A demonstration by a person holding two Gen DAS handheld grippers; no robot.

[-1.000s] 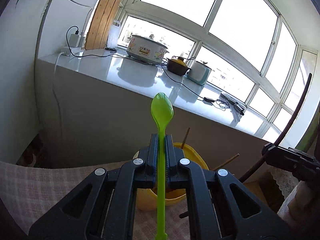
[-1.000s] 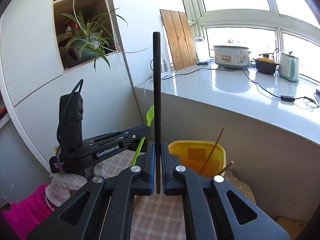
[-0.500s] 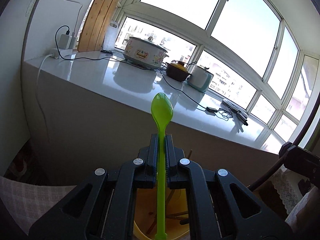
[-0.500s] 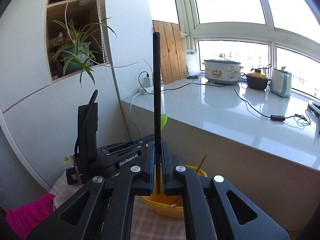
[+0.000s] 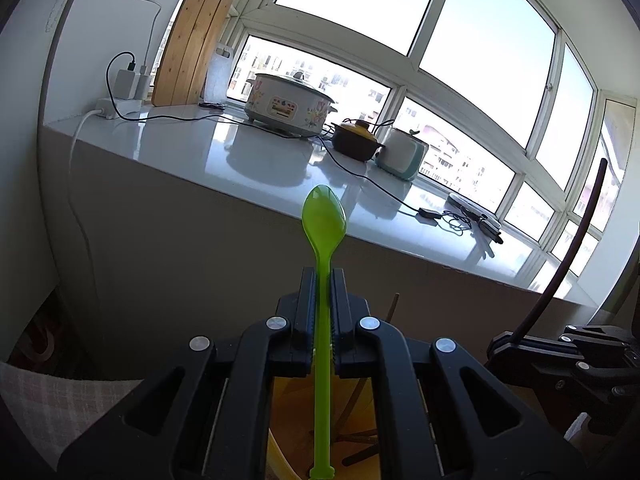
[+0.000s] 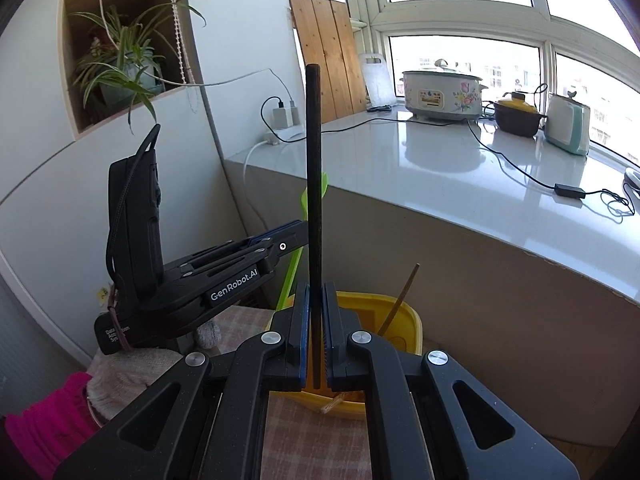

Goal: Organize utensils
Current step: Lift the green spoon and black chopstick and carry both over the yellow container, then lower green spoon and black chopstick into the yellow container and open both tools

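Note:
My left gripper (image 5: 322, 280) is shut on a green plastic spoon (image 5: 324, 220), bowl end up and forward. Under its fingers lies the yellow container (image 5: 288, 408) with wooden chopsticks (image 5: 394, 308) in it. My right gripper (image 6: 315, 292) is shut on a long black chopstick (image 6: 313, 160) that stands upright, just before the yellow container (image 6: 408, 320). In the right wrist view the left gripper (image 6: 280, 246) hovers at the container's left with the green spoon (image 6: 290, 276). At the right of the left wrist view, the right gripper (image 5: 560, 356) carries the black chopstick (image 5: 576, 240).
A white counter (image 6: 460, 200) runs close behind the container, with a rice cooker (image 6: 440, 92), a brown pot (image 6: 516, 116), a kettle (image 6: 568, 124) and cables. A checked cloth (image 6: 316, 440) covers the table. A gloved hand with a pink sleeve (image 6: 44, 432) holds the left gripper.
Both grippers moved forward and down toward the yellow container. The left one came over it; the right one drew closer beside it. Both grips stayed the same.

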